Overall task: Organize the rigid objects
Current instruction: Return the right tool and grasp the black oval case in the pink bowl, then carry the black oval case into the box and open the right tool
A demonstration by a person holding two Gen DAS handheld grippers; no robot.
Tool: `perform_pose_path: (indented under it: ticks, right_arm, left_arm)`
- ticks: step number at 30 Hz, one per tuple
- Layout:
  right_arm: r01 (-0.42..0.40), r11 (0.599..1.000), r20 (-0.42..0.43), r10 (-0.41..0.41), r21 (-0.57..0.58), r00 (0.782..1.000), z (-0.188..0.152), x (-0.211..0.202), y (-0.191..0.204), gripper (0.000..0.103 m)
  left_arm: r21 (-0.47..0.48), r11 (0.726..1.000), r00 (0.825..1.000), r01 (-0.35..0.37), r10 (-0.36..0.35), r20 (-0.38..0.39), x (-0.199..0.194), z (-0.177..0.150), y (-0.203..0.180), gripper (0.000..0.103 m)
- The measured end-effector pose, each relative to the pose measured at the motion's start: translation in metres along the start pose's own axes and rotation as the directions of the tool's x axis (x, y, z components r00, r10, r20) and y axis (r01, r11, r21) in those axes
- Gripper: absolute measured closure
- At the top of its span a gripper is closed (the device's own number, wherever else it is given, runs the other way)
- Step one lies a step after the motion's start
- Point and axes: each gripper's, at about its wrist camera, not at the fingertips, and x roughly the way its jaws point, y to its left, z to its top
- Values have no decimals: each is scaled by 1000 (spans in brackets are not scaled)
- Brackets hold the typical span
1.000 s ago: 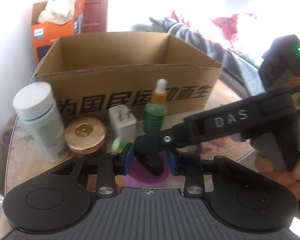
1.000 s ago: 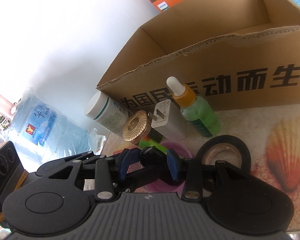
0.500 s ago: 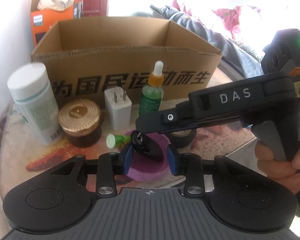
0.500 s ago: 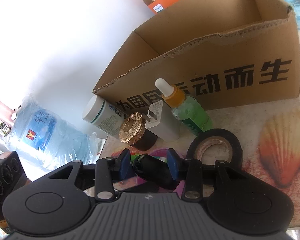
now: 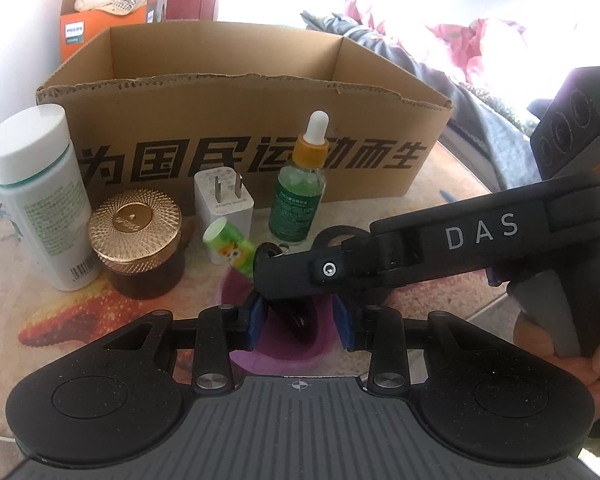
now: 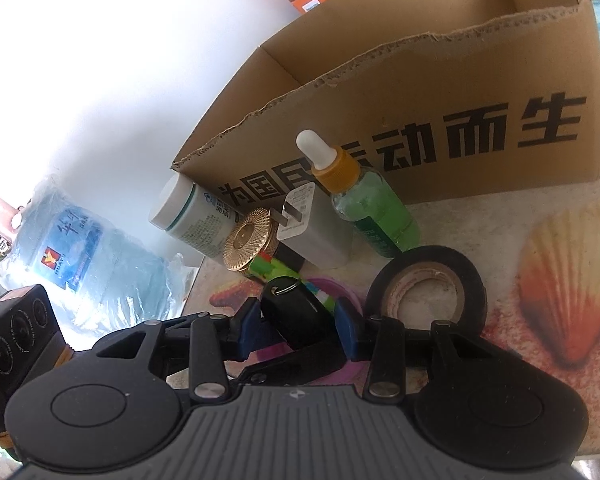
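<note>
Black car key fob (image 6: 296, 316) sits pinched in the right gripper (image 6: 298, 320) above a purple dish (image 5: 276, 354), the left gripper's (image 5: 298, 318) fingers spread around it; a shallow, slanted grip could let it drop.

We've got a crowded lane ahead: white bottle (image 5: 40, 196), gold-lidded jar (image 5: 138, 240), charger (image 5: 224, 204) and dropper bottle (image 5: 300, 188) line the cardboard box (image 5: 236, 120) front. Bare bench (image 6: 500, 216) opens right of the tape roll (image 6: 426, 288); box top's open.
</note>
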Motion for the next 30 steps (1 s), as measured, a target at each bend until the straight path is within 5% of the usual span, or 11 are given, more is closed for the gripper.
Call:
perform_pose_path:
  ticks: [8, 16, 30]
  right_arm:
    - [-4, 1000, 0, 4, 10, 1000, 3, 9, -1, 61]
    - [-8, 1000, 32, 7, 22, 999, 1, 5, 2, 65]
    - [-18, 995, 156, 33, -96, 987, 29, -46, 64, 66]
  left_arm:
    - [5, 1000, 1000, -12, 12, 8, -1, 0, 3, 88]
    - [22, 1000, 999, -18, 18, 31, -9, 1, 0, 88]
    - [88, 994, 977, -70, 51, 206, -72, 38, -12, 88]
